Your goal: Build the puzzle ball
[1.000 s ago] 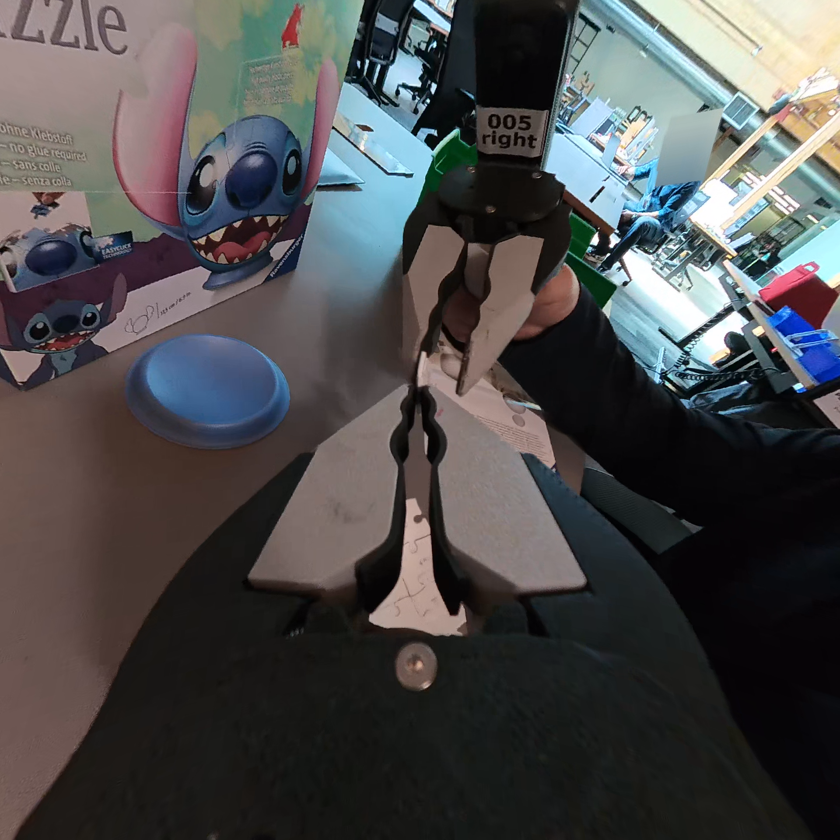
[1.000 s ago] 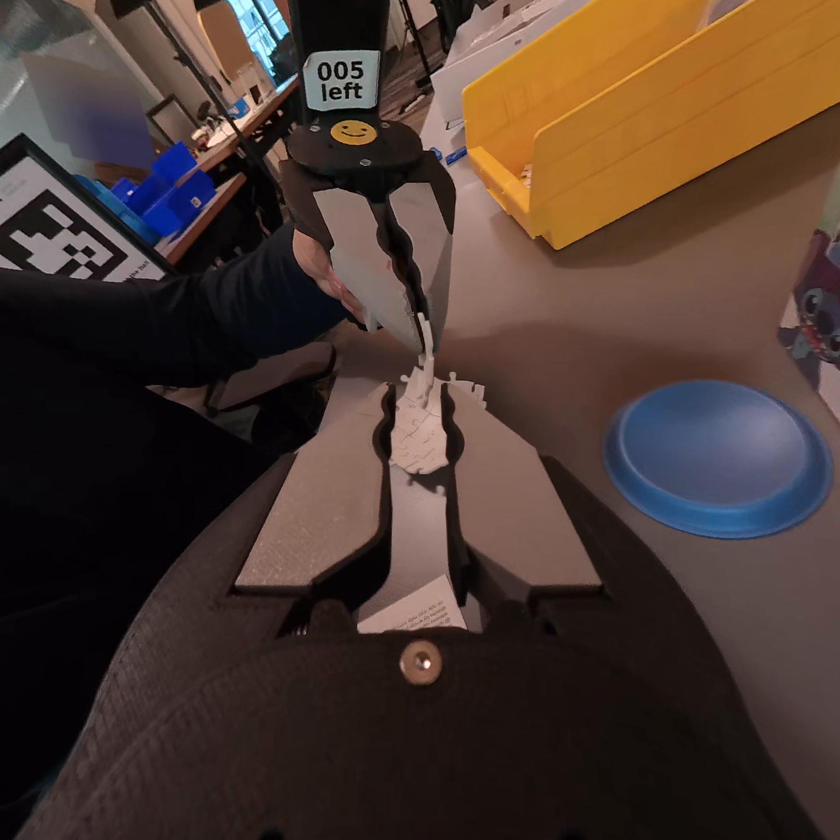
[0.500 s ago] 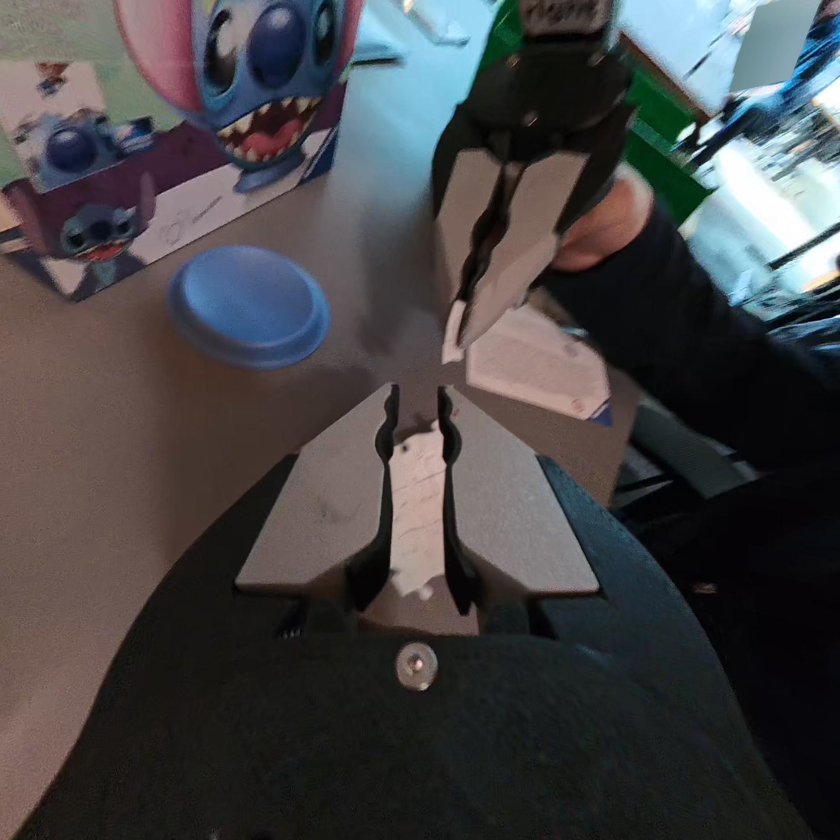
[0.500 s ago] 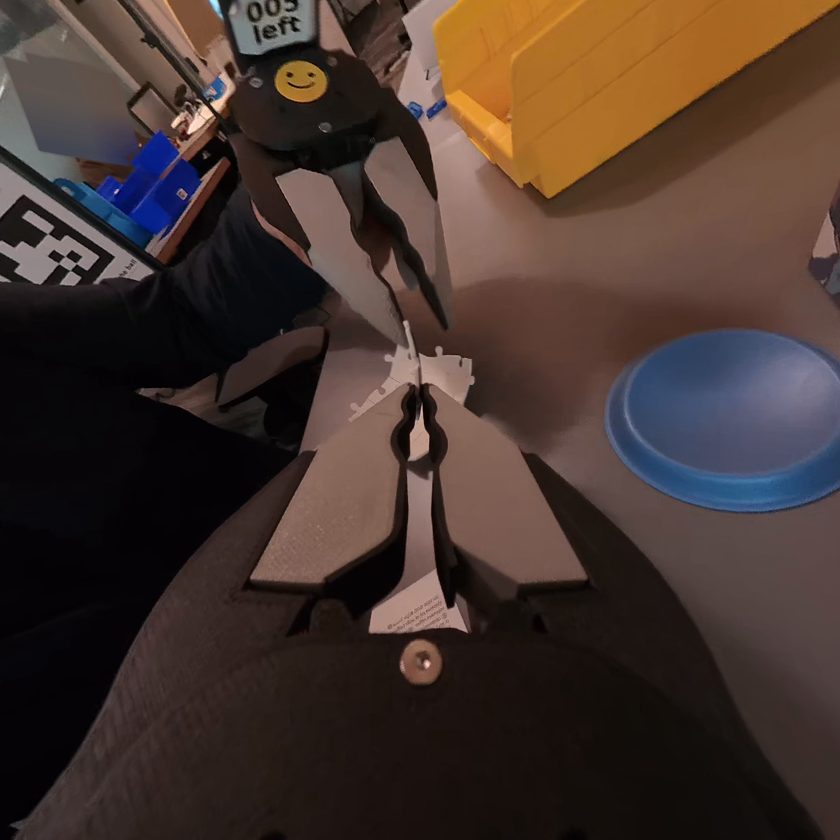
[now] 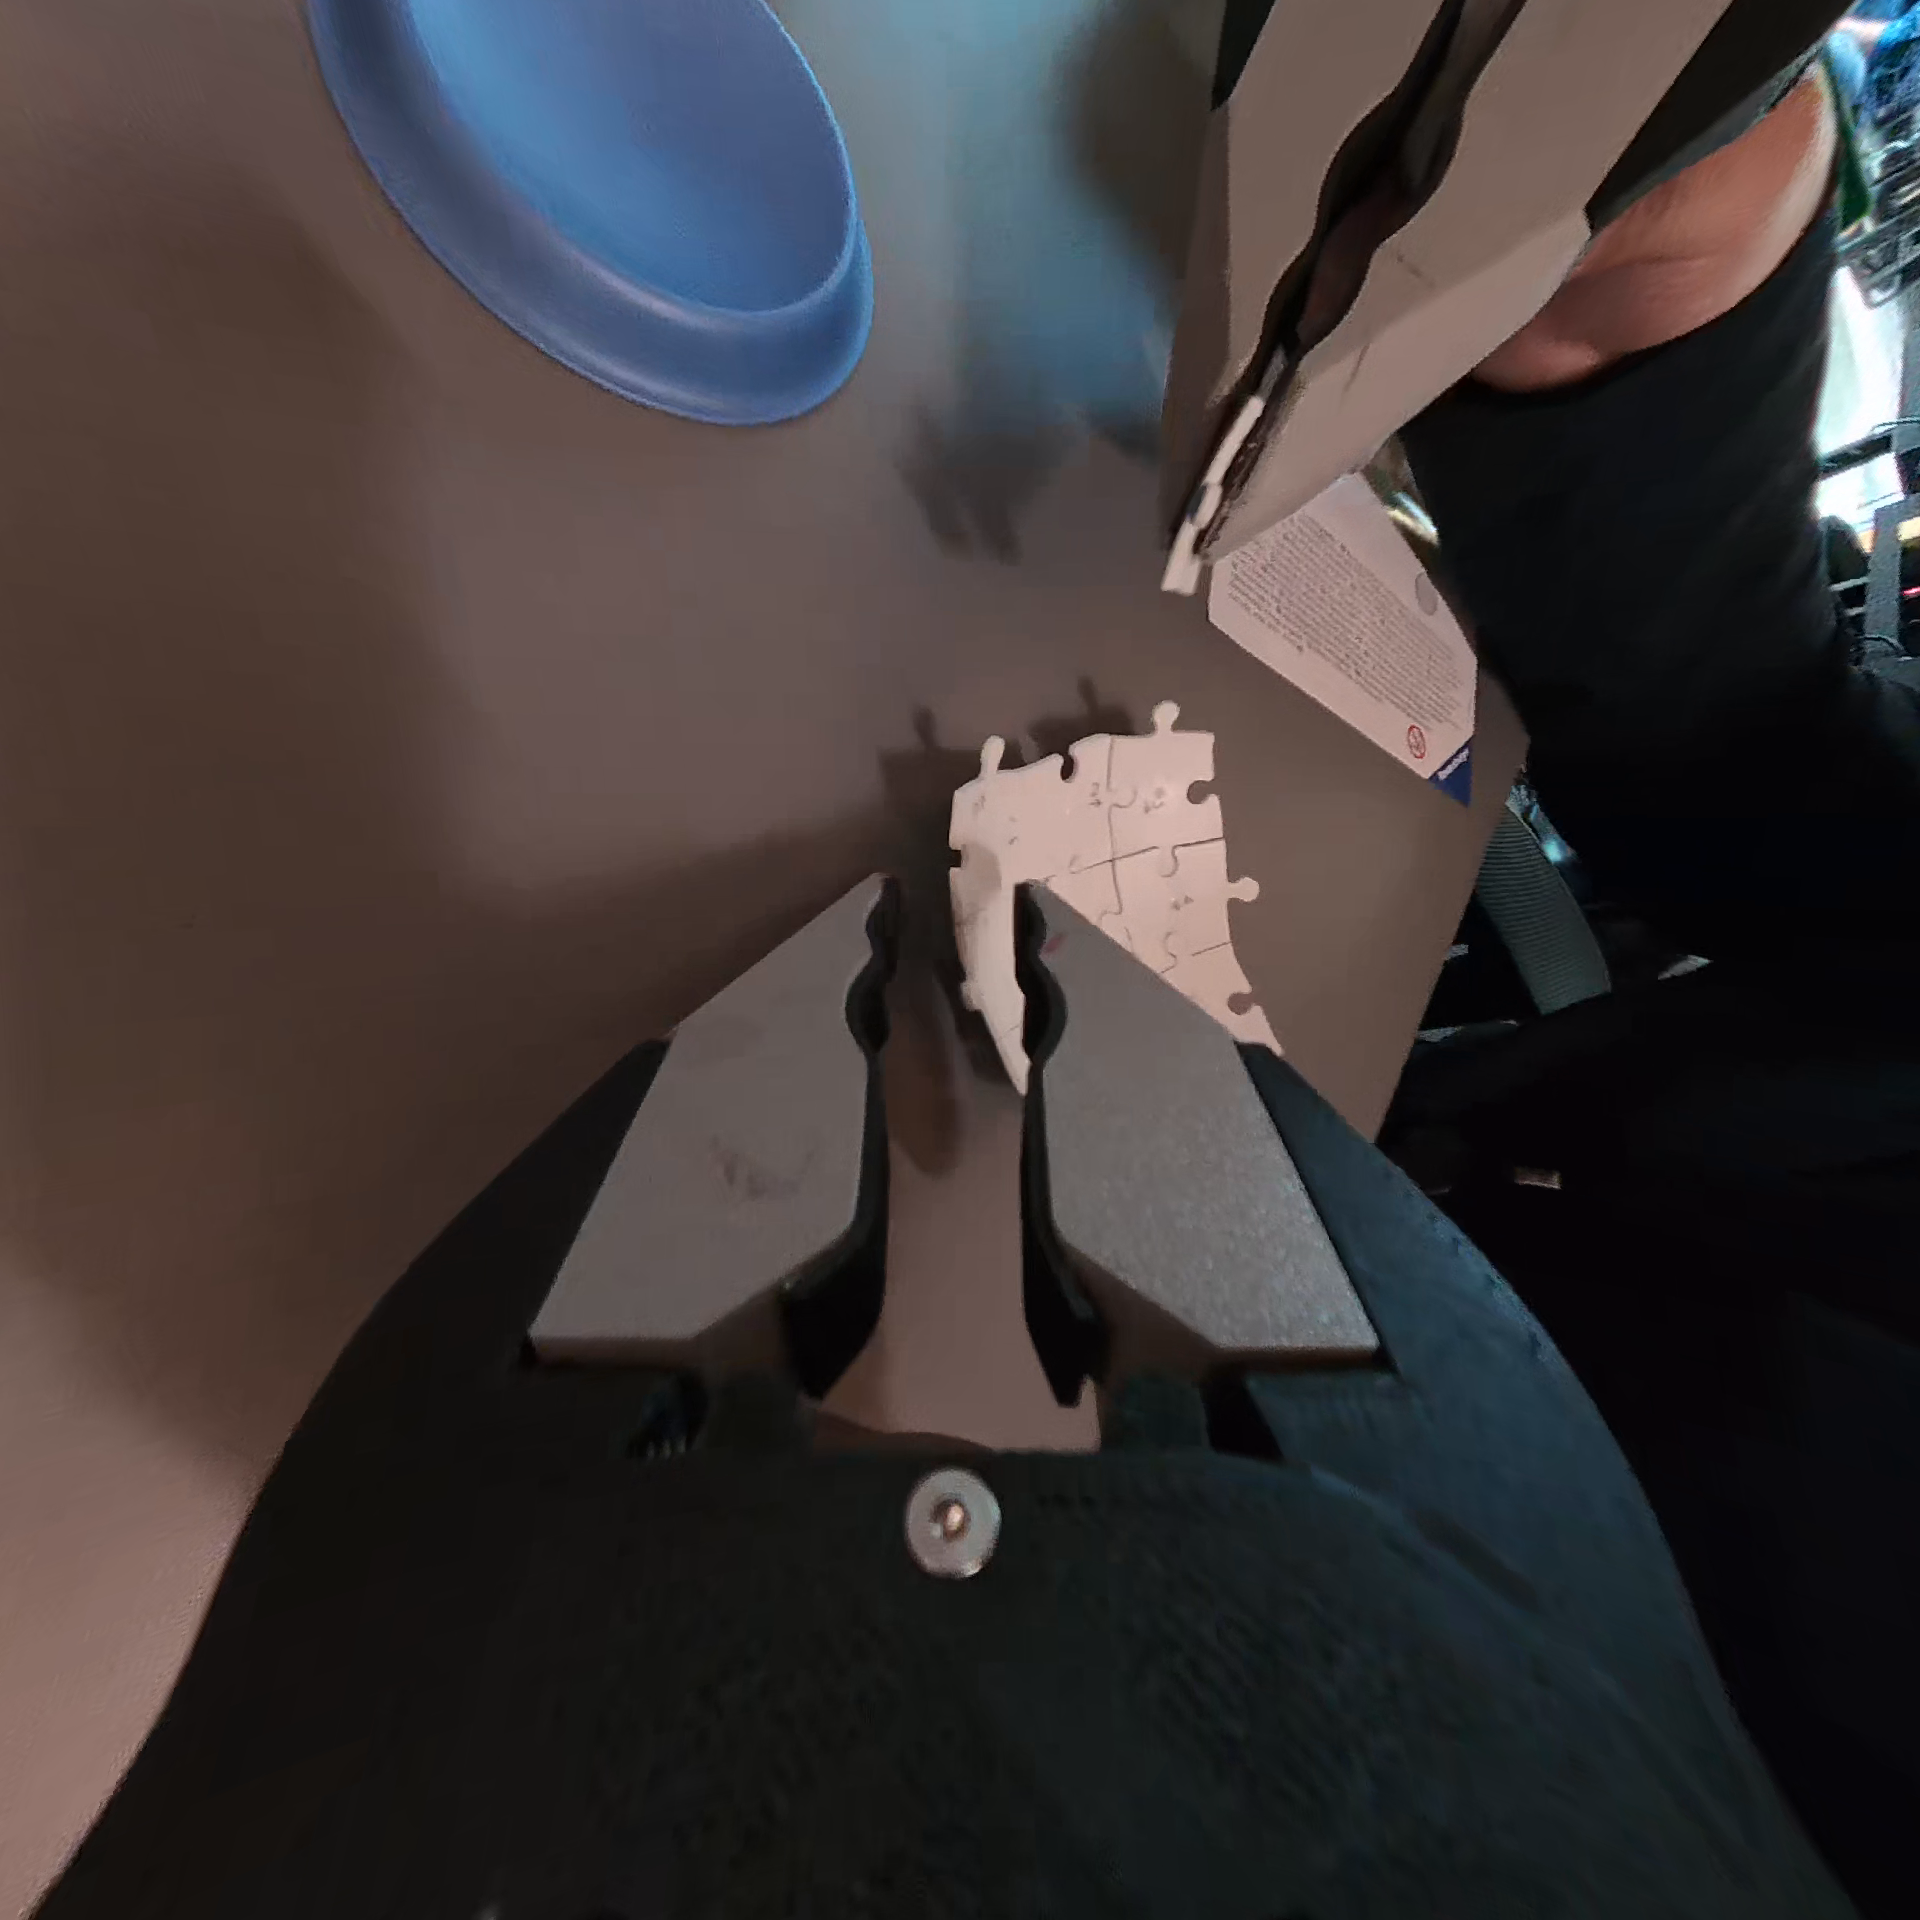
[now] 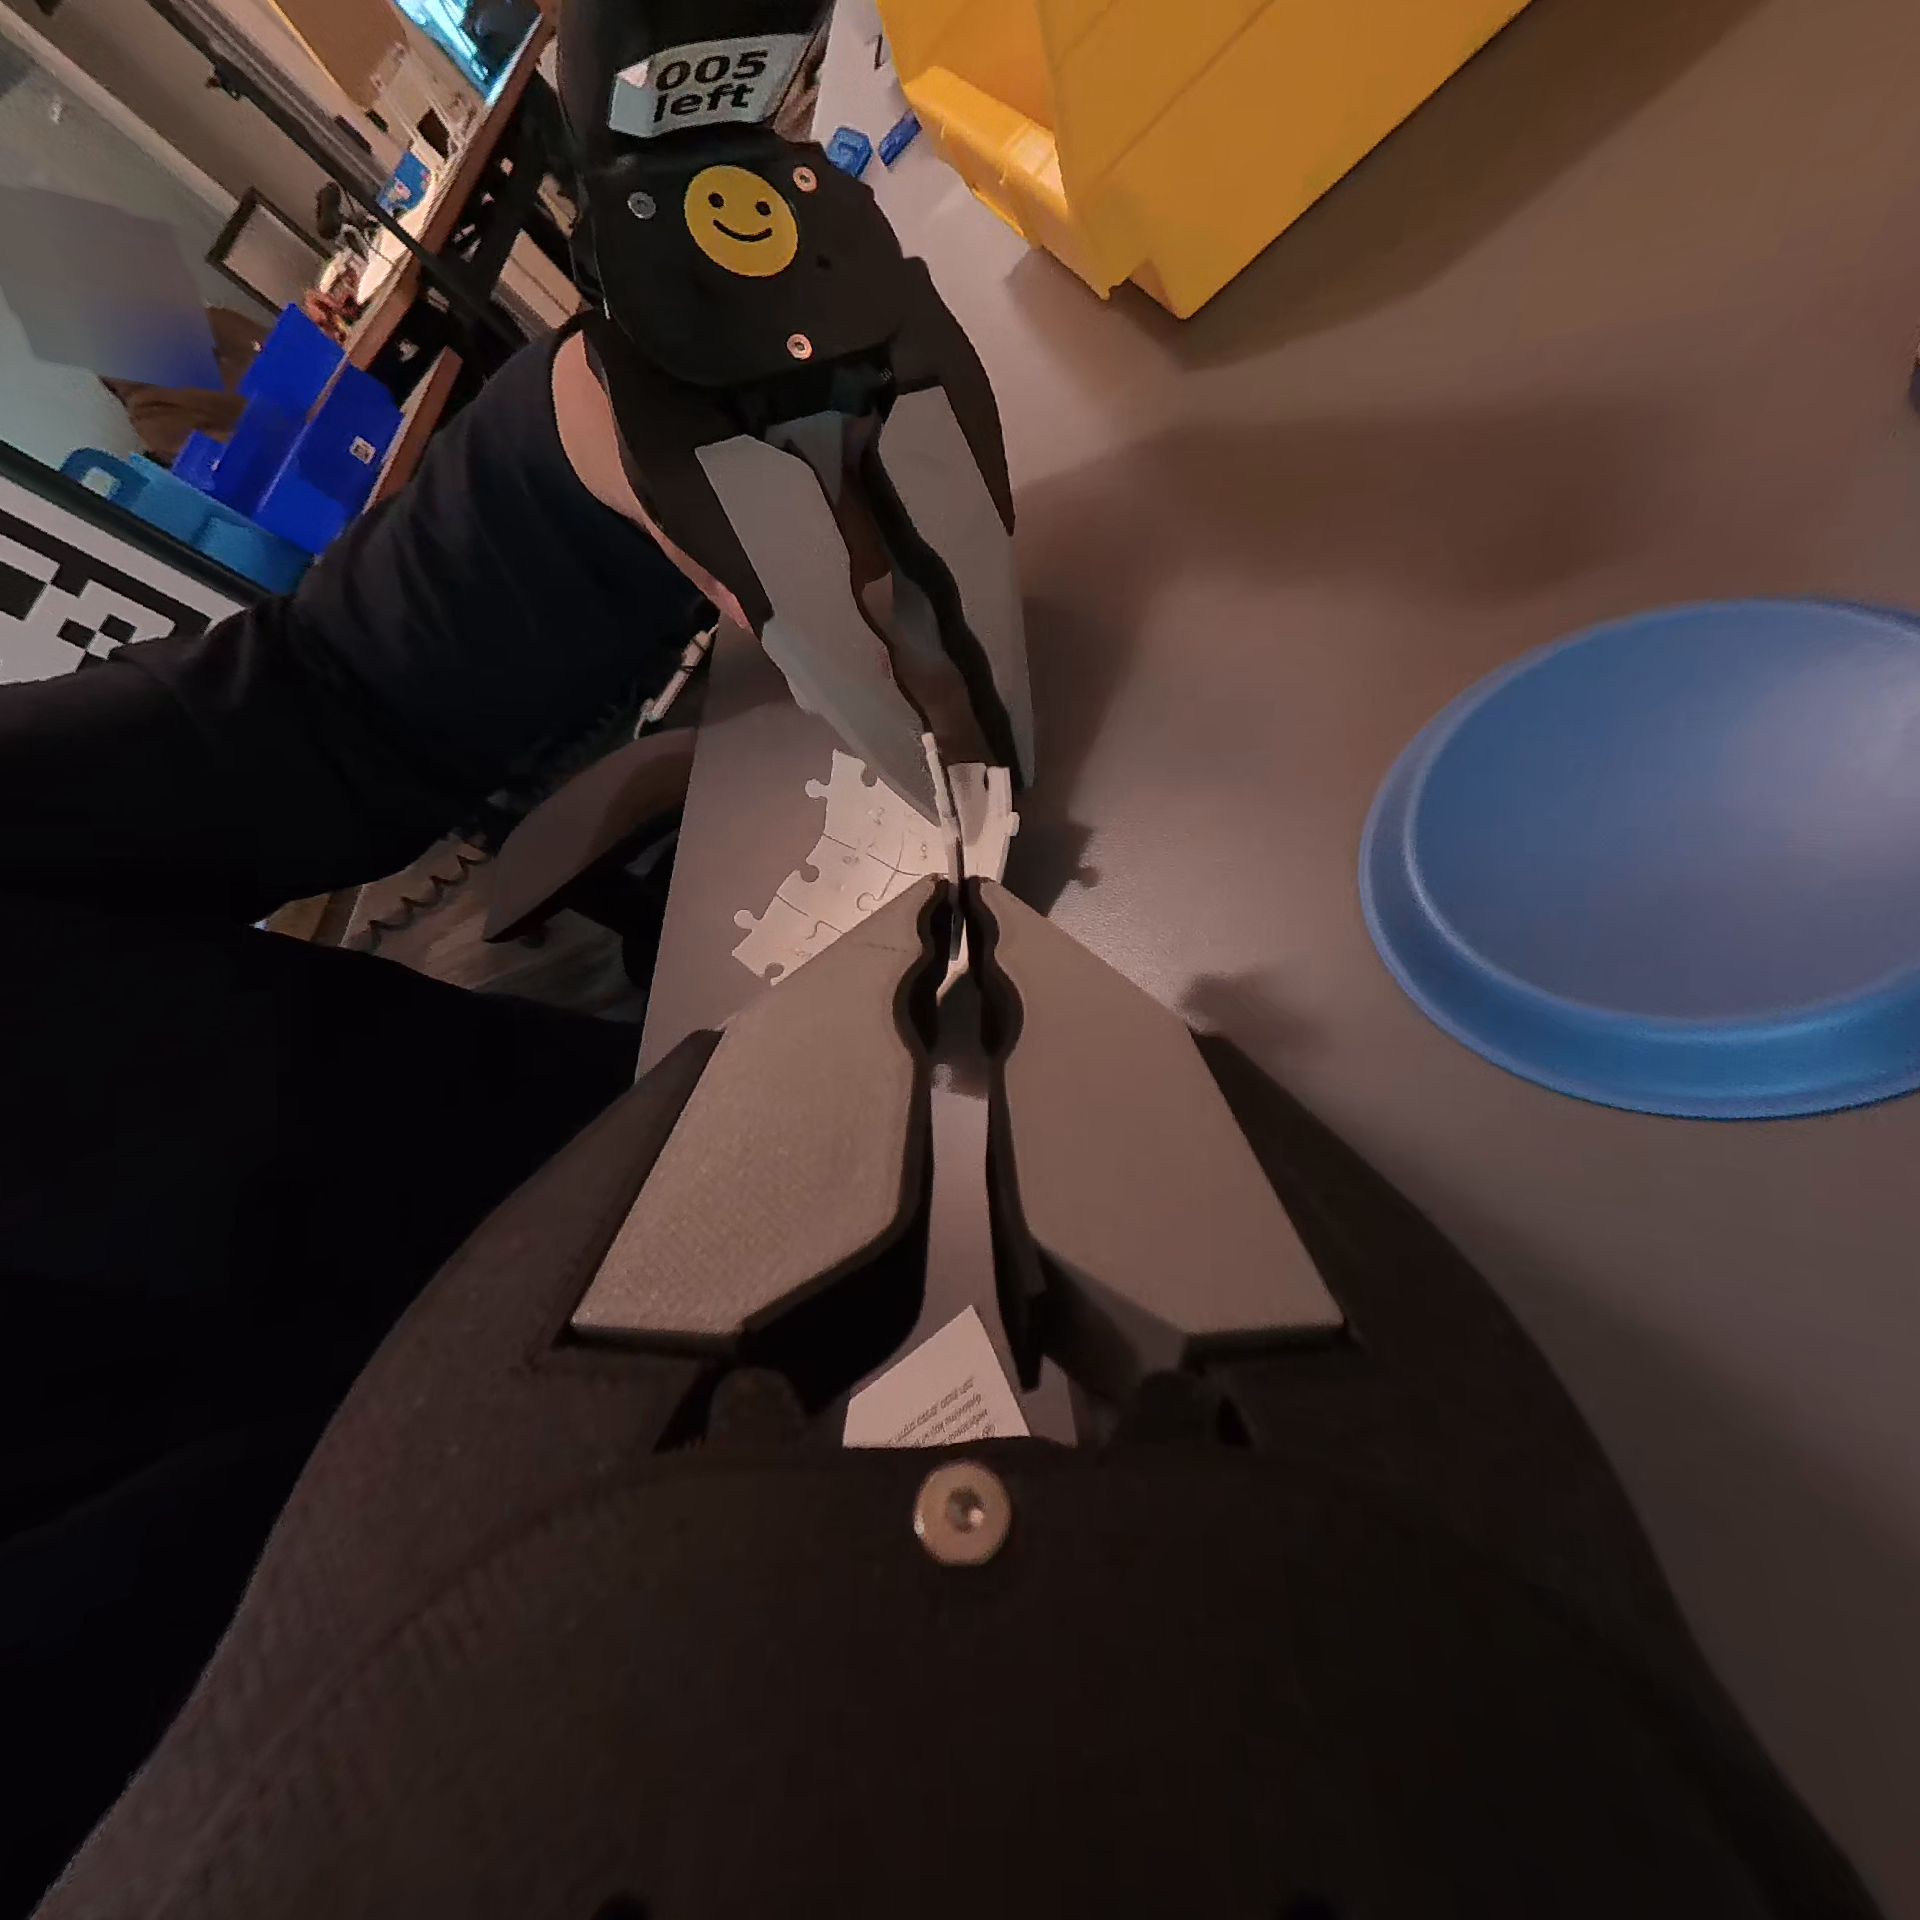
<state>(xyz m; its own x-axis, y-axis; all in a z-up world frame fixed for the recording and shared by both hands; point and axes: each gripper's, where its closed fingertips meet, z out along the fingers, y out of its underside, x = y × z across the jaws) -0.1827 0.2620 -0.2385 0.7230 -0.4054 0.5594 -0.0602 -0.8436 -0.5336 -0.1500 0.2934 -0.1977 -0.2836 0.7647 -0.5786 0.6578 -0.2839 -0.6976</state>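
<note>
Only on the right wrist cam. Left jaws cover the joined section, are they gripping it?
Observer: No. The left wrist view shows the left gripper with jaws open, and the edge of the joined section in the gap.
Operator: My piece touching it?
Observer: From that side the single piece in the right gripper sits apart from the section.
Operator: Where's the rest of the leaflet?
Observer: The leaflet lies flat past the section, by the table edge.
</note>
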